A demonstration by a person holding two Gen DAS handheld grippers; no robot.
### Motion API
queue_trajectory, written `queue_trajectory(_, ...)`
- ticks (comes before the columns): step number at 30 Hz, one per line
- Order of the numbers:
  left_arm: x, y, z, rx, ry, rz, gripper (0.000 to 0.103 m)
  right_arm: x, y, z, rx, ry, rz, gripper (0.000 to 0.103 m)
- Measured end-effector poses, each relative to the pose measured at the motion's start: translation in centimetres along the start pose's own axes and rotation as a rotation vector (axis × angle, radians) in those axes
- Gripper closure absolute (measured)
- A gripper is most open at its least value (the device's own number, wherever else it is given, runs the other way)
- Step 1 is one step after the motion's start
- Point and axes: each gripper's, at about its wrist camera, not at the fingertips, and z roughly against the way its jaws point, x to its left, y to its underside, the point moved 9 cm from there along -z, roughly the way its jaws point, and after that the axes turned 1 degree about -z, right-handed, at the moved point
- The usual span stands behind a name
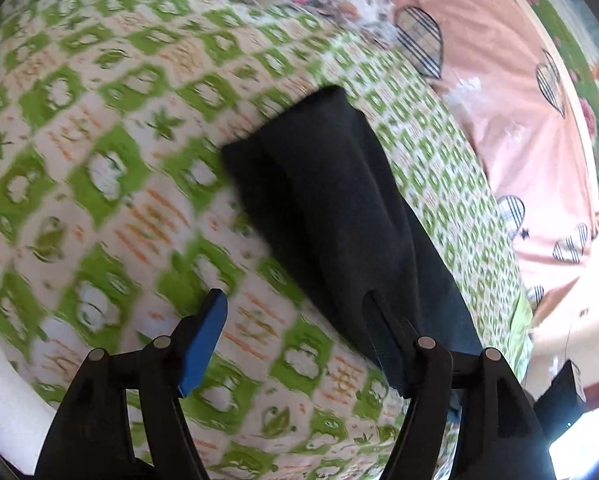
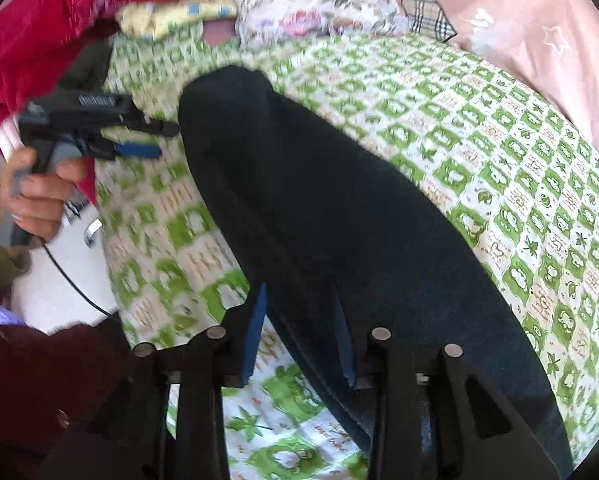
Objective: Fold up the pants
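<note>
1 pants (image 1: 339, 200), 2 grippers: left gripper (image 1: 295, 332), right gripper (image 2: 299, 336)

Left claw (image 1: 295, 336) spread wide; right claw (image 2: 301, 336) closed on cloth.

Bed (image 1: 99, 160), green-patterned sheet; black pants (image 1: 331, 200) and pink quilt (image 1: 499, 80) on it.
</note>
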Motion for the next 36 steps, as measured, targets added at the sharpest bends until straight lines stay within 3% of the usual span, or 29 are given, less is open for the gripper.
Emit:
queue_trajectory(6,0.6,-1.7,-0.4,-0.006,-0.039,0.018,0.033,-1.8,-2.9,0.7,-0.1,-0.054,-0.161,0.068)
queue_trajectory(9,1.3,-2.7,-0.7,-0.026,-0.072,0.033,0.033,-4.2,-4.5,0.1,-0.131,-0.039,-0.287,0.068)
queue_trajectory(15,1.8,-3.8,-1.3,-0.042,-0.07,0.038,0.033,-8.3,-7.2,-3.5,-0.098,-0.048,-0.441,0.068)
queue_trajectory(25,1.9,-4.2,-1.9,-0.052,-0.069,-0.027,0.037,-9.5,-7.9,-10.1,0.071,-0.043,-0.386,0.068)
queue_trajectory(33,1.3,-5.1,-3.0,-0.054,-0.087,-0.046,0.037,-7.6,-7.2,-11.5,0.146,-0.014,-0.233,0.068)
queue_trajectory(35,1.0,-5.5,-3.4,-0.061,-0.106,-0.058,0.039,-7.3,-7.2,-11.6,0.156,-0.021,-0.207,0.072)
queue_trajectory(36,0.8,-5.6,-3.6,-0.068,-0.117,-0.068,0.047,-7.2,-7.3,-11.7,0.157,-0.03,-0.204,0.078)
